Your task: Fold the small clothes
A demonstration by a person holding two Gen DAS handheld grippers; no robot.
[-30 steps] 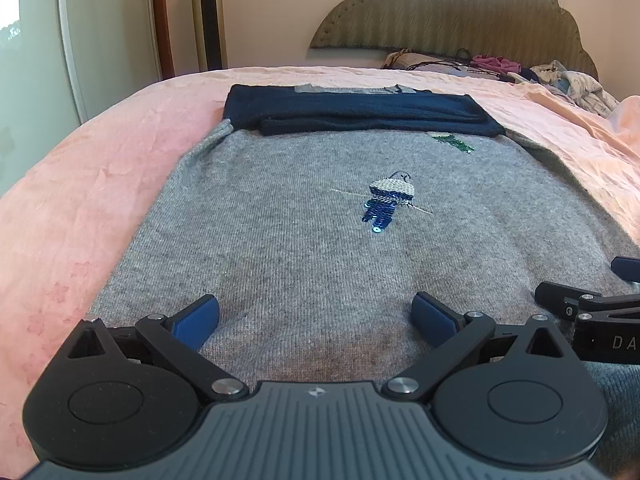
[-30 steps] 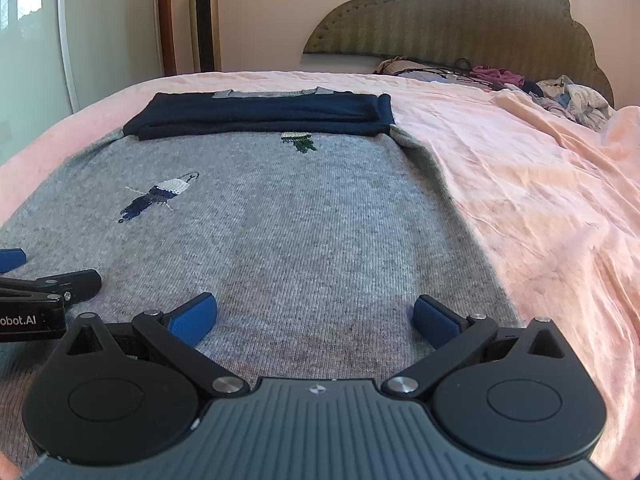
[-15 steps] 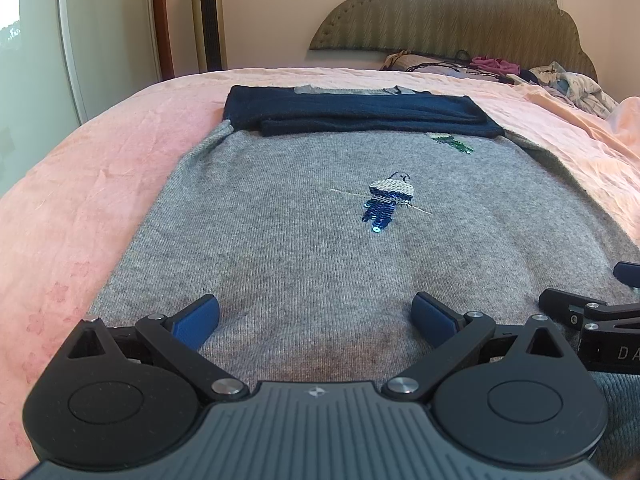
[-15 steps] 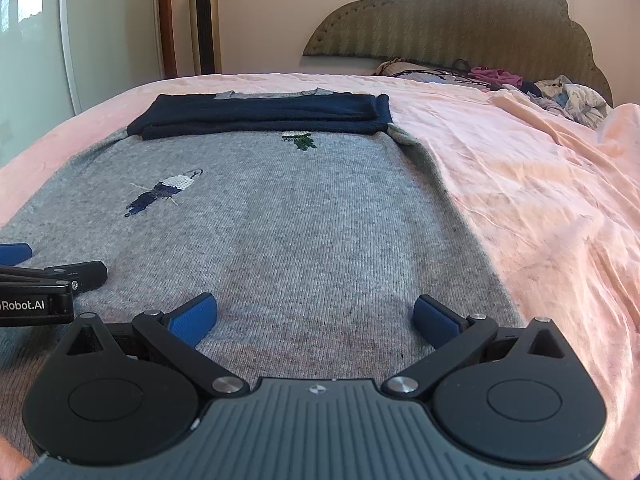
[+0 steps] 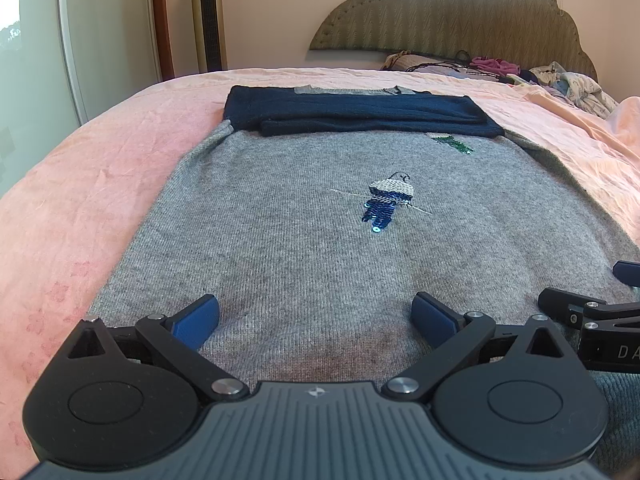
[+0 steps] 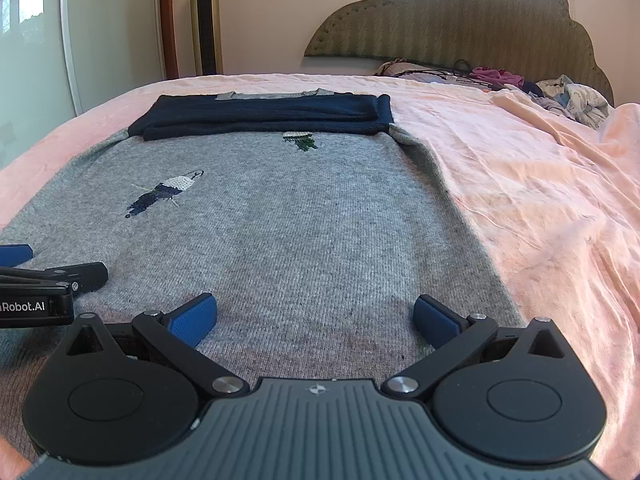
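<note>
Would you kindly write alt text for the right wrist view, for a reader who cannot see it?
A grey knitted sweater with navy sleeves folded across its far end lies flat on a pink bedsheet. The right gripper, open, is at its near hem, with the left gripper alongside at the left edge. A padded headboard stands behind.

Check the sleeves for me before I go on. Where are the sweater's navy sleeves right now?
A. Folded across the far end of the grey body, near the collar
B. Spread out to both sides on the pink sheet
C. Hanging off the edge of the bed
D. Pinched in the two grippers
A: the navy sleeves lie folded in a band across the far end of the grey sweater, and both grippers' jaws stand open and empty.
</note>
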